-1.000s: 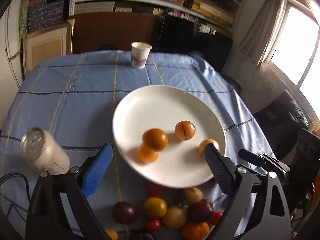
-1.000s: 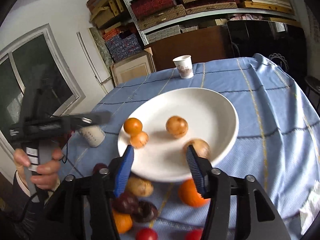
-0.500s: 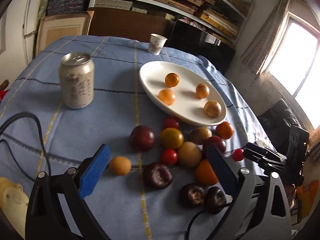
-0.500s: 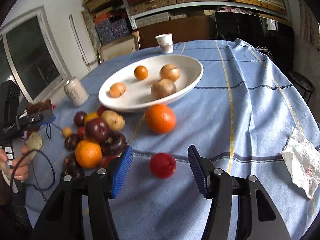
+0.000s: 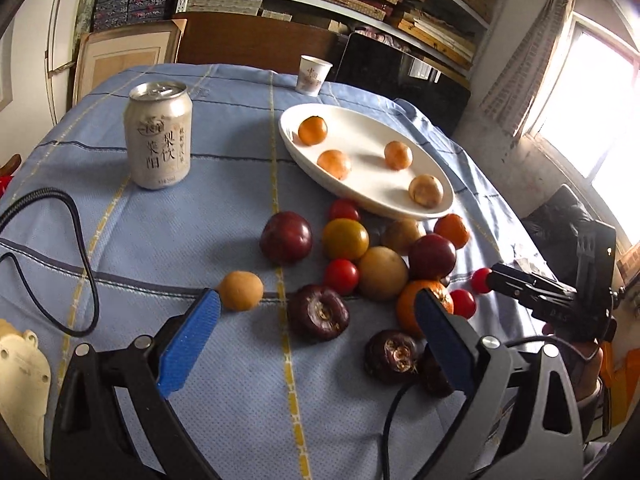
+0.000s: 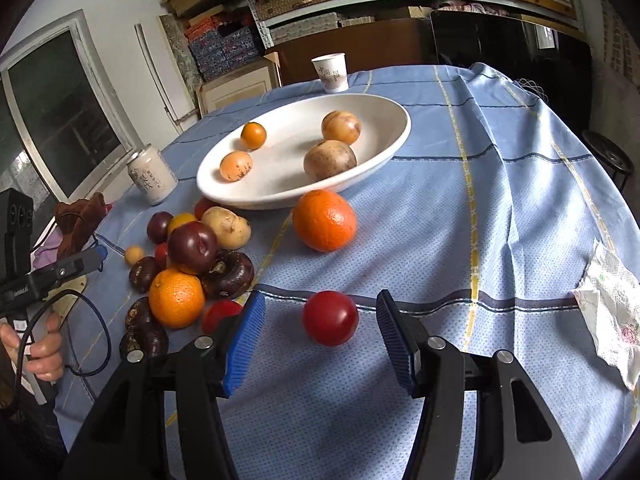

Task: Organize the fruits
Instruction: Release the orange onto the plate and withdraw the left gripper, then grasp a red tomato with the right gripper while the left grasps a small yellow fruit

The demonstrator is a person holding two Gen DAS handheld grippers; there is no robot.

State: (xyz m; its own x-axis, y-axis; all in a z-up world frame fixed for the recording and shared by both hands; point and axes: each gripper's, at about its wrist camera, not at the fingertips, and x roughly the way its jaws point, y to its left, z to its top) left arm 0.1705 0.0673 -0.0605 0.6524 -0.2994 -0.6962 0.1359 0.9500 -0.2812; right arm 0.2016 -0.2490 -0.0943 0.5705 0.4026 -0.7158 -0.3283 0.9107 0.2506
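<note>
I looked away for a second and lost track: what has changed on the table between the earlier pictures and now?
Both tools pulled back from over the white plate and came down toward the loose fruit. The right tool now sits open around a red tomato, pads not touching it; the left tool hangs open before the dark fruit. Nothing was picked up or released. Four fruits remain on the plate; can and paper cup have not moved.

Upright drink can point(image 5: 158, 136), paper cup point(image 5: 315, 74) at far edge, crumpled tissue point(image 6: 612, 312) on blue tablecloth point(image 6: 500, 208).
</note>
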